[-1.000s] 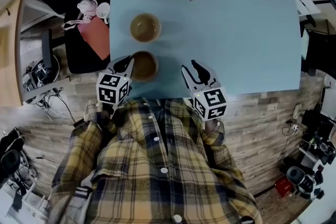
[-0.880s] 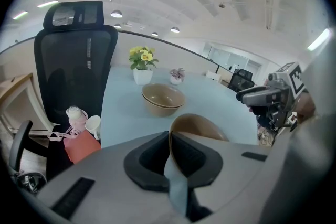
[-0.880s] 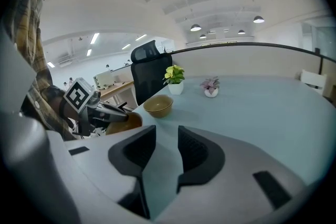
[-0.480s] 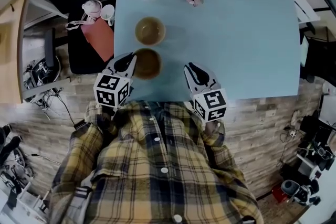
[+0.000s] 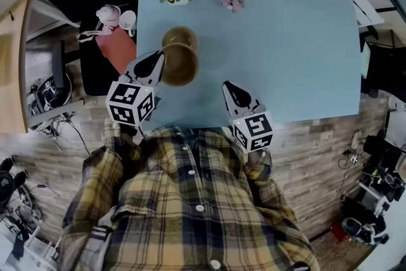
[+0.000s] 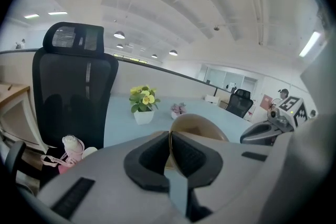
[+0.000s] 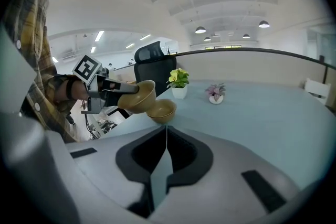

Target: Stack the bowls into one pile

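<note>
Left tongs (image 5: 158, 60) are clamped on the rim of a brown bowl (image 5: 181, 66), holding it tilted above the blue surface (image 5: 285, 41). Just beyond them a second bowl (image 5: 179, 35) rests on the surface. Right tongs (image 5: 227, 87) have just been closing and are now shut on nothing, well apart to the right.

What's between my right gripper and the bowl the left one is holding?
Nothing but bare table separates the right gripper from the held bowl, per the head view.

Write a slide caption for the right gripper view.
Left hand-held gripper holds one brown bowl beside the second bowl on the table.
</note>
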Motion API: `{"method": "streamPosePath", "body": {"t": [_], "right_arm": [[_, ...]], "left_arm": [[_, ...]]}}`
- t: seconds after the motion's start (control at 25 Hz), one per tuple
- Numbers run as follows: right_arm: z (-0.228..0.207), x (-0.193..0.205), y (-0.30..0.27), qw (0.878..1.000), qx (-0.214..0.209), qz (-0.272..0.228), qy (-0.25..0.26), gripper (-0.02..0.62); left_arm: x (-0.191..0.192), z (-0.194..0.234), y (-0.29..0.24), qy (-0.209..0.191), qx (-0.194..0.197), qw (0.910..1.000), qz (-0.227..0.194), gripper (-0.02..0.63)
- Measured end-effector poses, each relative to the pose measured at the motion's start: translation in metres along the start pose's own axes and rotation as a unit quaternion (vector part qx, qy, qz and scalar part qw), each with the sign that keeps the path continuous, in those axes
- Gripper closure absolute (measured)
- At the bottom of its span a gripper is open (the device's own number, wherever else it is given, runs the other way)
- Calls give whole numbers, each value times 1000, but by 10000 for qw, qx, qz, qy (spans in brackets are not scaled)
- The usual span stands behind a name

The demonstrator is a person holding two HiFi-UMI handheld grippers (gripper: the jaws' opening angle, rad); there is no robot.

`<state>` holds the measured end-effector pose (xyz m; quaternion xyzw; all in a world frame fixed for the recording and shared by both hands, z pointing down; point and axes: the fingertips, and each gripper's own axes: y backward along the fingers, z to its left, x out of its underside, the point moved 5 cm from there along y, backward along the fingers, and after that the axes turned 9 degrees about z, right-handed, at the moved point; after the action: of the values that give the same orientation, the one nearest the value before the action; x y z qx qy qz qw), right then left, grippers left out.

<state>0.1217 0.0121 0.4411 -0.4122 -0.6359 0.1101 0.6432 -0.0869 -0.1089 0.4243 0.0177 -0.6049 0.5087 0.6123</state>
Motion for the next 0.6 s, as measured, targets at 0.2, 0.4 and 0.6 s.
{"method": "streamPosePath", "body": {"t": [0.2, 0.4, 0.6], "right_arm": [[-2, 3, -1, 9999, 46, 69, -116, 592], [-6, 6, -4, 9995, 93, 153, -257, 592], [-11, 6, -10, 9988, 150, 229, -402, 592]], "left_arm": [[-17, 13, -16, -24, 9, 10000, -73, 597], [-27, 27, -37, -1, 19, 10000, -17, 598], [-24, 39, -58, 105, 36, 9998, 172, 597]]}}
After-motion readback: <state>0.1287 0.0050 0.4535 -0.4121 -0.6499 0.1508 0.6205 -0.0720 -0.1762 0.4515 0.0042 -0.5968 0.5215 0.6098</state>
